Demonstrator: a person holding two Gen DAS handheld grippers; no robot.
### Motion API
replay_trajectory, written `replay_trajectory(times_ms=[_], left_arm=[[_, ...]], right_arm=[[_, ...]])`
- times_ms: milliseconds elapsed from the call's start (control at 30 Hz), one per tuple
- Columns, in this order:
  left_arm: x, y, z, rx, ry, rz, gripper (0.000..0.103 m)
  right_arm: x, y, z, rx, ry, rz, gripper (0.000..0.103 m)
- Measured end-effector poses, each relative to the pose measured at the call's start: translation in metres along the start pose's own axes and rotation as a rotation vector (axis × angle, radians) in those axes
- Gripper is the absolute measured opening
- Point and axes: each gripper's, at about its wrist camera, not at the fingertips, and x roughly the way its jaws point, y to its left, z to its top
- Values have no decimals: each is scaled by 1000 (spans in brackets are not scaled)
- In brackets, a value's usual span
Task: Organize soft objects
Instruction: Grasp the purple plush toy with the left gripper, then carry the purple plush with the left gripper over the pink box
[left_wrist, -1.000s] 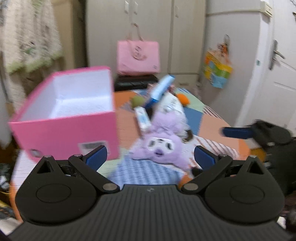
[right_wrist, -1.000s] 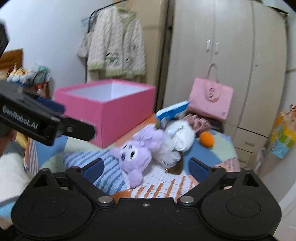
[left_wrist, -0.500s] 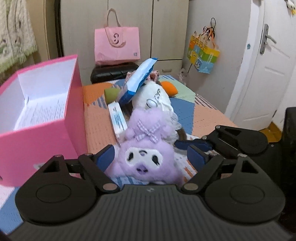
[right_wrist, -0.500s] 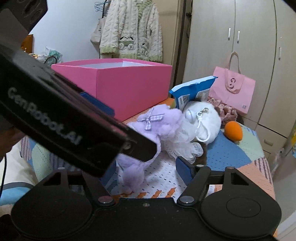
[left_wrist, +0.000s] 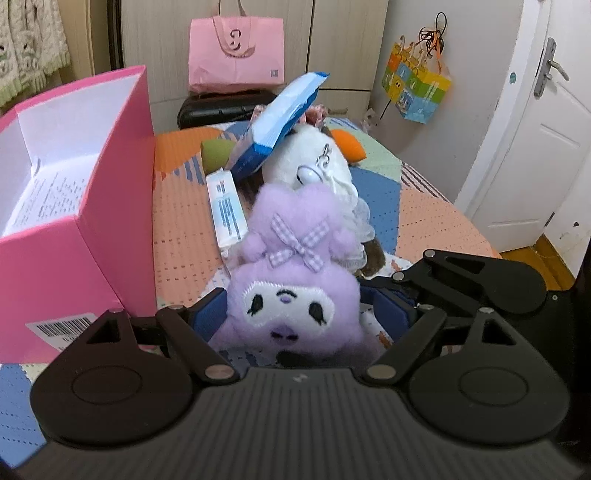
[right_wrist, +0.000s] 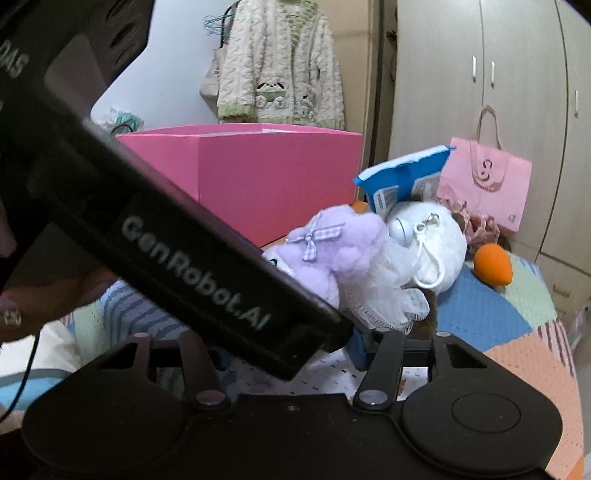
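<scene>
- A purple plush toy (left_wrist: 295, 295) lies face-up at centre frame on a patchwork bed (left_wrist: 184, 229), its head between the blue pads of the left tongs (left_wrist: 299, 314), which stand spread either side of it and not yet pressed shut.
- The right tongs (right_wrist: 291, 354) sit at lower centre of their own view, largely masked by the left tool's black body; whether they are open or closed cannot be told.
- Just behind the purple toy, a white plush (left_wrist: 314, 162) rests against it, with a blue packet (left_wrist: 280, 114) leaning on top and a white tube (left_wrist: 227, 210) lying alongside.
- An orange soft piece (right_wrist: 493, 264) lies farther back on the bed.
- An open pink box (left_wrist: 110, 206) stands at left of frame, the likely destination.
- The step in hand looks like the grasp; next, the left tongs would need to close on the head, then lift clear of the white plush.
</scene>
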Motion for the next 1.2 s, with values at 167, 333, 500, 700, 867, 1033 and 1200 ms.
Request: replay_trajectory(times_ms=[167,333,500,700,867,1033,1200], left_arm=[[-3,5,-2,-23,10,-27,72],[-7,3,-4,-22,6,-20,70],[-18,-2,-7,-11,-1,-8,70],[-33,-8,-10,-6,2,0,70],[-48,-4,-13,-51,19,-13,70],[-68,-1,-15,-59,31,-21,70],[-100,13,-23,-77,19,-39,70]], right_arm=[[-2,-4,-3,25,-11,4,43],[-3,-6,-4,62,-16,15,39],[-10,-6,-5,99,-22,30,39],[-21,-6,-2,141,-12,43,39],[-30,-1,4,172,20,62,39],[-41,10,14,195,49,94,39],[-51,30,29,170,64,117,39]])
